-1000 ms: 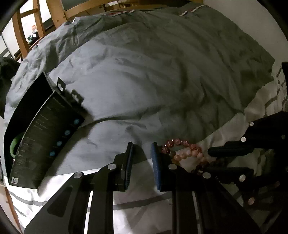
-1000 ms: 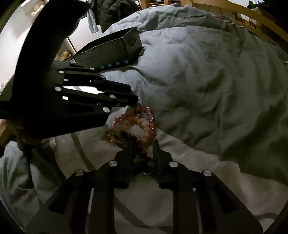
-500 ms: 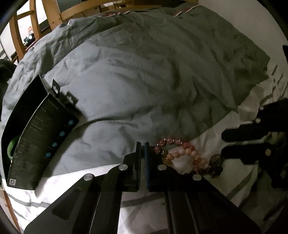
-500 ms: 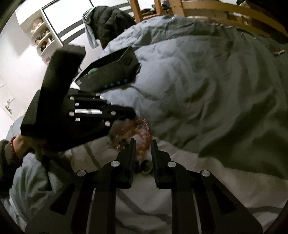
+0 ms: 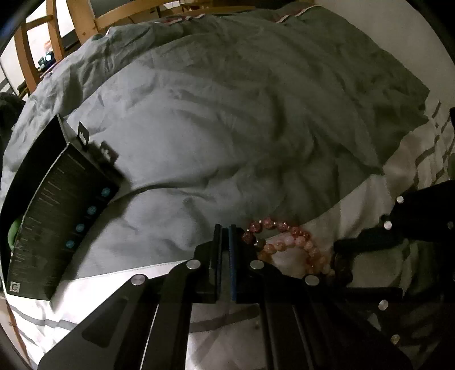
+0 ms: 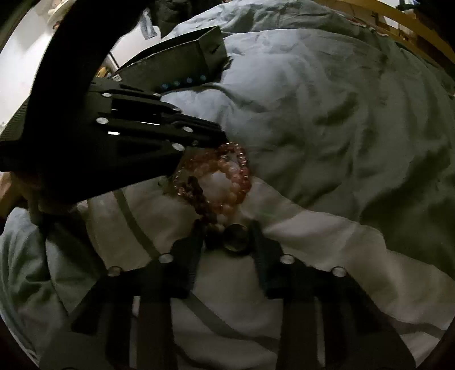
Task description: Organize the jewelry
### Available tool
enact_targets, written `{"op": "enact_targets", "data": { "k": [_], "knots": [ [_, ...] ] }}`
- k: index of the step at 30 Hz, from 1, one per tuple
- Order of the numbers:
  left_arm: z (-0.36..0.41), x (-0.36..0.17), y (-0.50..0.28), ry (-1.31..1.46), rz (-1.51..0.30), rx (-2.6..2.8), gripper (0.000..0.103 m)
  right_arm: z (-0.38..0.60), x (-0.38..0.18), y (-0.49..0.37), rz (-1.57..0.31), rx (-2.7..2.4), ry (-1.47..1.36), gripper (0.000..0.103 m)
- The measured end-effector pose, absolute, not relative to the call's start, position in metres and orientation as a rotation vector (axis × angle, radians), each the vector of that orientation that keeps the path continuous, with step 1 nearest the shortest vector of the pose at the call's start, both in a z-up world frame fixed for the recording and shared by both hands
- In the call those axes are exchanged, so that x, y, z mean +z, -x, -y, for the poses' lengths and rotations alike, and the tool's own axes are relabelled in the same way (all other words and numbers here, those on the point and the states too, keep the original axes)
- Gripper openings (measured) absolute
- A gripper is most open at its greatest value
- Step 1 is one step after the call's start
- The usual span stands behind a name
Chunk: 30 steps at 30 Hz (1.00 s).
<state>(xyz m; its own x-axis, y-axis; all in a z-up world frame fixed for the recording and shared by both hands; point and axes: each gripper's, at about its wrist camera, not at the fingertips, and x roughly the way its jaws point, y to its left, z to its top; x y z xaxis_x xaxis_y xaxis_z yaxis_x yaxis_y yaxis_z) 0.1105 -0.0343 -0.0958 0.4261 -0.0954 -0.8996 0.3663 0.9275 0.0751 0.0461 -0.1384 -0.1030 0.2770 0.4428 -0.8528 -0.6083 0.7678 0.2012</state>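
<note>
My left gripper (image 5: 225, 227) was squeezed closed on nothing, pink bracelets (image 5: 287, 242) just at its 3 o'clock. My right gripper (image 6: 227, 227) stood open around a dark bead (image 6: 236, 237).

A rumpled grey-green fabric duvet (image 5: 241, 119) spreads over the bed ahead of the fingers, filling most of both views. Under and just behind the fingertips lies a white bed sheet with grey stripes (image 5: 85, 298), its edge meeting the duvet's hem. Far to the left of the left fingers, a tall black cardboard box with small blue round icons (image 5: 57, 224) lies tilted on the duvet, one end open. Beyond the duvet stands a light wooden bed frame (image 5: 85, 25).
</note>
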Motion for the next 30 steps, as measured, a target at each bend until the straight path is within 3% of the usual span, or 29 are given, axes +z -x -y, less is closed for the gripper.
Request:
{"op": "enact_targets", "data": {
  "k": [2,30],
  "knots": [
    [0.037,-0.098,-0.109,-0.297,-1.094,-0.294,0.004,0.142,-0.101,-0.047,-1.073,0.716,0.158,0.029],
    [0.029,-0.075,-0.105,-0.174,-1.044,-0.335,0.0,0.203,-0.033,-0.052,-0.89,0.634,-0.078,0.029]
  ]
}}
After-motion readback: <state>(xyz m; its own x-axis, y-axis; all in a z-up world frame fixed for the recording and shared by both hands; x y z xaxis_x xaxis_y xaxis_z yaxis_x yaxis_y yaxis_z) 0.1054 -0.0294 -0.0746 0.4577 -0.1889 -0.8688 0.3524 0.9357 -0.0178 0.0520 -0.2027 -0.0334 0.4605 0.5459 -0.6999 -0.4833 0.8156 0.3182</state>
